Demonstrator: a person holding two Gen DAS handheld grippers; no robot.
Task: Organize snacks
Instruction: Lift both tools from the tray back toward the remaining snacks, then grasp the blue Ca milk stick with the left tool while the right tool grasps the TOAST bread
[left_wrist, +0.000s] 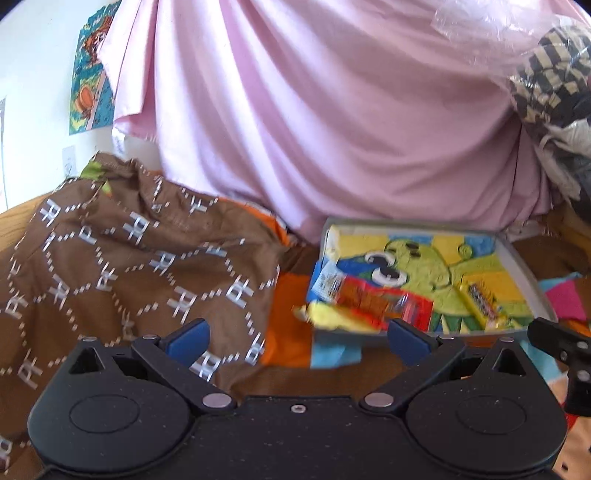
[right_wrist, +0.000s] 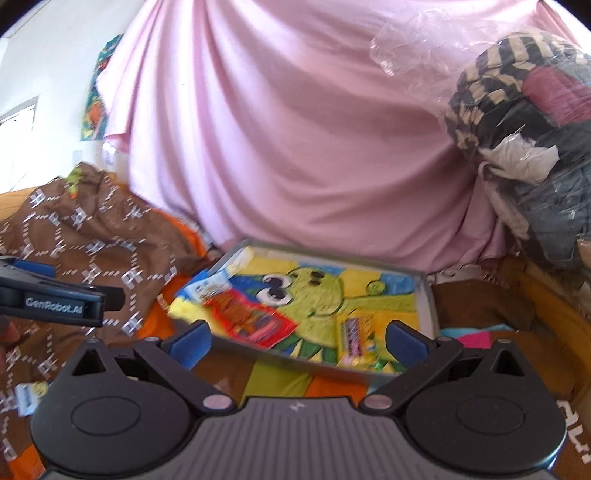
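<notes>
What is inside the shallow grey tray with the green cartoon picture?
In the shallow grey tray: a red snack packet, a blue-and-white packet, a yellow packet and a yellow candy bar. Anything beneath the piled packets is hidden.

Item count, both wrist views combined:

- Tray (right_wrist: 428, 295): one, grey-rimmed, lined with a cartoon-print cloth.
- Snack packets in or at the tray: four — one red (right_wrist: 255, 317), one blue-and-white (right_wrist: 208, 286), one yellow at the near-left corner (left_wrist: 332, 317), one yellow with multicolour print (right_wrist: 356, 338).
- Snack packets outside the tray: one, small, on the brown patterned cloth (right_wrist: 27, 400).
- Claws: two, the left claw (left_wrist: 297, 338) and the right claw (right_wrist: 297, 338).
- Pink draped sheet (left_wrist: 314, 110): one.
- Wall poster (left_wrist: 90, 74): one.
</notes>
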